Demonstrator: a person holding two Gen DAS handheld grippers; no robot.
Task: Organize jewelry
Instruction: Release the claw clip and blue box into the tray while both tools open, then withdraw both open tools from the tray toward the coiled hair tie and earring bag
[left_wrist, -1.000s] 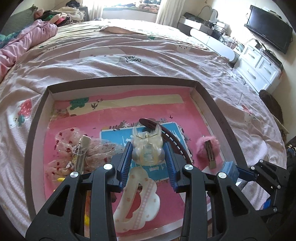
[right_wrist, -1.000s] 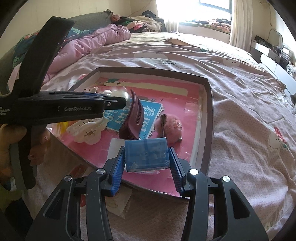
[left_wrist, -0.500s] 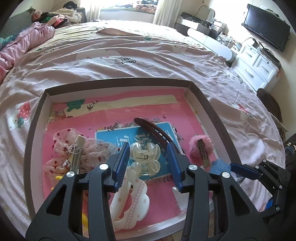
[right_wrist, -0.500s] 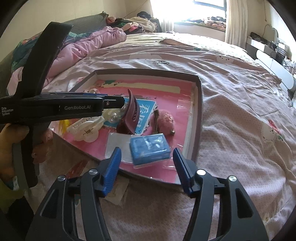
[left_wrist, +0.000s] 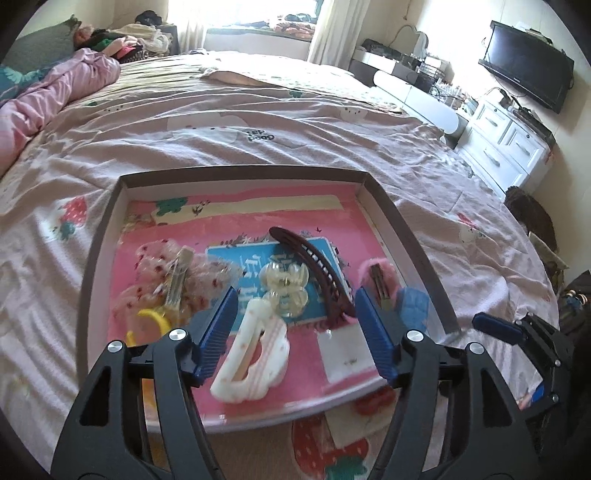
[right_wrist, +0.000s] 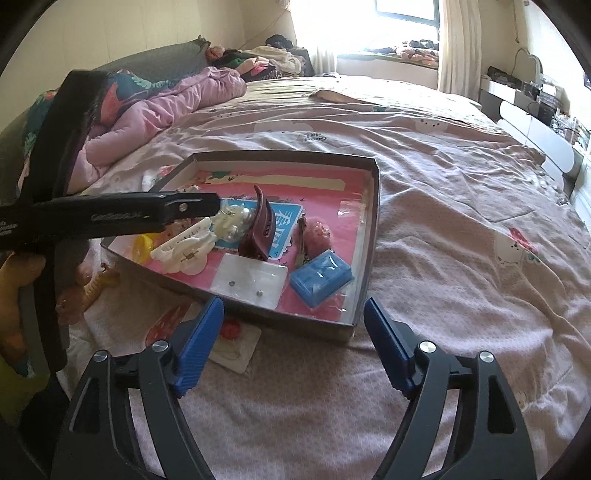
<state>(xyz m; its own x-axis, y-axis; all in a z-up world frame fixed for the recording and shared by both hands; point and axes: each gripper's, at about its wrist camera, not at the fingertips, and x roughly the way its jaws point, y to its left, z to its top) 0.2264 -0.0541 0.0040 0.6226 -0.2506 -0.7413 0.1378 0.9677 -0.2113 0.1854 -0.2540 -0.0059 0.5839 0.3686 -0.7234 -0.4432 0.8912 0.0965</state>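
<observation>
Tray (right_wrist: 373, 221) edge, claws opening (nothing gripped)

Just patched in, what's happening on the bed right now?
A person is sorting hair accessories and jewelry into a shallow box on the bed. Both tongs are opening with nothing between them. The left tongs hang over the clear claw clip, which lies in the box beside the maroon hair clip. The right tongs hang near the box's corner; the blue jewelry case lies inside.
</observation>
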